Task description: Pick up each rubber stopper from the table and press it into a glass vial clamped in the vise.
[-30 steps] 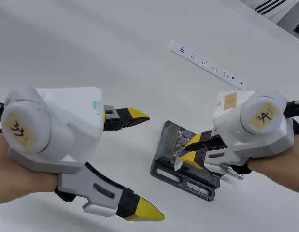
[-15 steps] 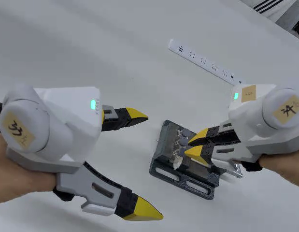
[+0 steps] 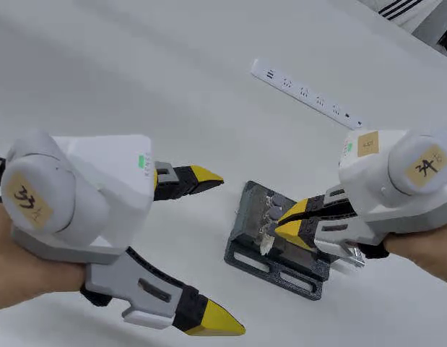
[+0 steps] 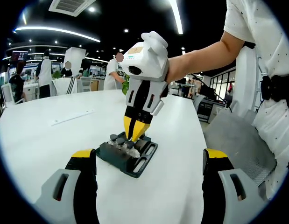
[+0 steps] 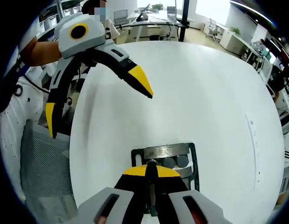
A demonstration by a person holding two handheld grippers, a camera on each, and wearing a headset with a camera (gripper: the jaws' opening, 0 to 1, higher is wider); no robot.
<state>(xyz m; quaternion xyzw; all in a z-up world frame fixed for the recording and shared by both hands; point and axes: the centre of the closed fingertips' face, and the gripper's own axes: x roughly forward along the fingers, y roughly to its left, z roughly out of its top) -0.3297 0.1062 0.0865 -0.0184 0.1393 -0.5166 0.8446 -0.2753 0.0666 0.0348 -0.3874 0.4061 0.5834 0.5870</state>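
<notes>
Smooth white table [image 3: 136, 72]; blocky dark vise [image 3: 279, 272], round grey stoppers [image 5: 181, 161]

Dark vise [image 3: 270, 269] w/ row of upright glass vials [image 4: 120, 143], grey stoppers [image 3: 275, 214] in.

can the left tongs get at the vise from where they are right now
Probably yes: the left tongs are open, with bare table between them and the vise. The right tongs hang over the vials, though, so the vial tops look blocked.
</notes>
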